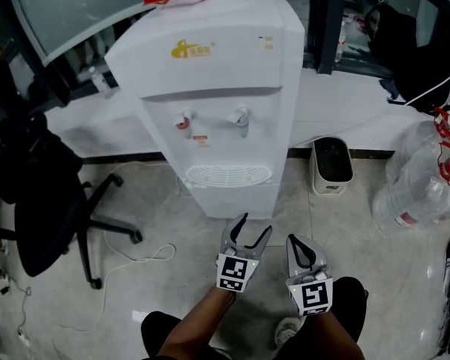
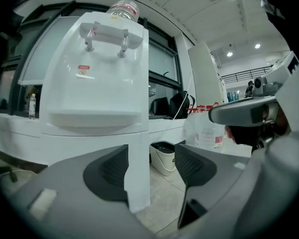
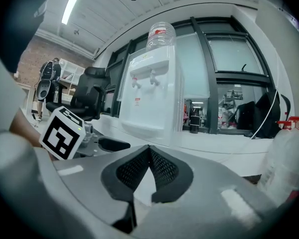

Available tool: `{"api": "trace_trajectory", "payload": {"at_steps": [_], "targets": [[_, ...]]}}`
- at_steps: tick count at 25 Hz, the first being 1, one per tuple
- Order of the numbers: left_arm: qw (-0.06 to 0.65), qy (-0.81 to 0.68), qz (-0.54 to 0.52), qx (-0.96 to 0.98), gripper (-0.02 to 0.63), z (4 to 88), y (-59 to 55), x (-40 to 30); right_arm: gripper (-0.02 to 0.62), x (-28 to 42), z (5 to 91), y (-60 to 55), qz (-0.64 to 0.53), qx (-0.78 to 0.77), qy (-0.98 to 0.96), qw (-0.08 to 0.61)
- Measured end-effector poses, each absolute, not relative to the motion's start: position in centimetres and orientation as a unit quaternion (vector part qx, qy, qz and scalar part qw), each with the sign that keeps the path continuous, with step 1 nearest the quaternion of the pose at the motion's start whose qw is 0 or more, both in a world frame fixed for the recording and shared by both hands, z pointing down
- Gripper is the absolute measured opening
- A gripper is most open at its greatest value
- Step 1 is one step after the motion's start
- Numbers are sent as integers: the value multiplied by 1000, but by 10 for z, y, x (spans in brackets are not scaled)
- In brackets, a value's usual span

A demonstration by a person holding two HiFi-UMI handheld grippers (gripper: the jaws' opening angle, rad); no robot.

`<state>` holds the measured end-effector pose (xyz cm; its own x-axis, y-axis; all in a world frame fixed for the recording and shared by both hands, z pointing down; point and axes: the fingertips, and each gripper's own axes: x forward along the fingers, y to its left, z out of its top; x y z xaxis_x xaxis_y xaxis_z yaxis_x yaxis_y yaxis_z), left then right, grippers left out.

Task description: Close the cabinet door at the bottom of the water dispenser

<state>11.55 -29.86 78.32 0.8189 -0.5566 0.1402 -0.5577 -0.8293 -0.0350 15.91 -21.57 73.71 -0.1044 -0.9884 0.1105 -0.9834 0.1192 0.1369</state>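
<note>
The water dispenser point(image 1: 210, 88) stands on the floor straight ahead of us. Its cabinet door point(image 1: 232, 201) is in the low front, under the drip grille, and the steep head view foreshortens it. We cannot tell how far ajar it stands.

Our left gripper point(image 1: 255, 225) is just short of that lower front, with its jaws spread and nothing pinched. In the left gripper view a tall white panel edge point(image 2: 138, 183), which we take for the door or its corner, shows in the gap between the pads without touching either.

Our right gripper point(image 1: 300, 244) sits nearer us and further right, its jaws pressed together and empty.

The door lies just beyond the left jaws with its long axis upright. The left hand is the closer one, so we judge the push goes forward, away from us.
</note>
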Motion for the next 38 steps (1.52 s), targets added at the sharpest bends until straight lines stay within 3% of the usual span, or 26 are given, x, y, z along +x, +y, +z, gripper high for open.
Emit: {"api": "trace_trajectory", "payload": {"at_steps": [7,13,25,38], "targets": [[5,-312,69,948,213,773,-271,82,3,149,739,-218,-11,666,-741,88],[9,-343,72,936,21,776,-276,49,3,132,742,-229,-14,656,-749,90],[17,-386,88,918,18,792,-316,-11,3,96,741,-249,7,625,-773,108],[14,-424,91,901,18,727,-329,-62,3,51,673,-268,-30,562,-818,121]]}}
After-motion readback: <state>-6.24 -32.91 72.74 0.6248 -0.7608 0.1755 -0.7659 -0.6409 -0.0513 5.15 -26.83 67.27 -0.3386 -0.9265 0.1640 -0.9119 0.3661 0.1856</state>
